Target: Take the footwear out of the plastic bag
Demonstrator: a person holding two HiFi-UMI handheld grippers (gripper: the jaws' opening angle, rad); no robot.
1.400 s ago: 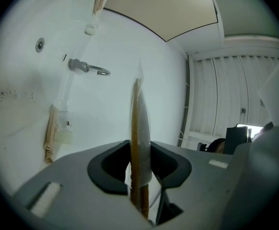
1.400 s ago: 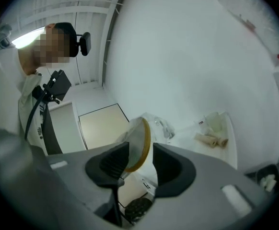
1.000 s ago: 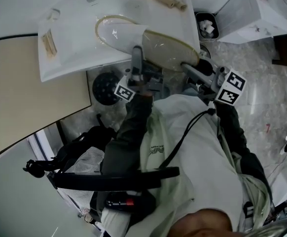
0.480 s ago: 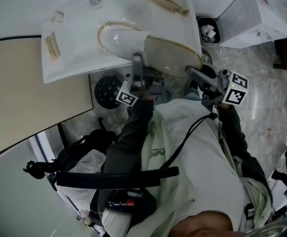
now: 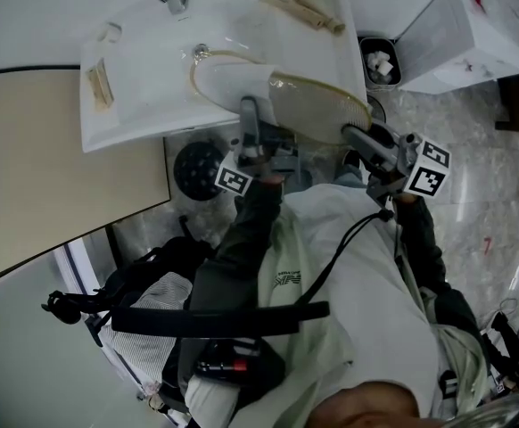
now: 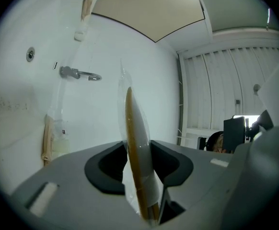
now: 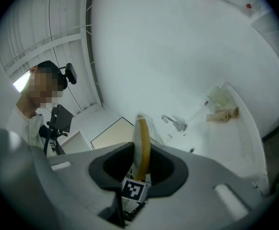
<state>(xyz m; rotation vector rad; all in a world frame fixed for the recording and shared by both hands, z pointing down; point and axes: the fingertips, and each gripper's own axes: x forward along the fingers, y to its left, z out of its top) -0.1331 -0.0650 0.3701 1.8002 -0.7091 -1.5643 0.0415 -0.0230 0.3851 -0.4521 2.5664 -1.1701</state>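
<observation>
Head view: over the sink (image 5: 121, 127), my left gripper (image 5: 249, 107) and right gripper (image 5: 354, 135), jaws just tightened, each pinch the bagged slipper (image 5: 317, 110) by its rim.

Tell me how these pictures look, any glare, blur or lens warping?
Head view: evenly lit, sharp, white sink bright. Left gripper view: fisheye with black corners; the bagged slipper looks soft up close. Right gripper view: same warping, sink edge curved.

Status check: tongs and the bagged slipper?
Left tongs, right tongs: just been closing, both clamped on slipper. Slipper not yet out of plastic bag, over sink. Nothing blocking.
</observation>
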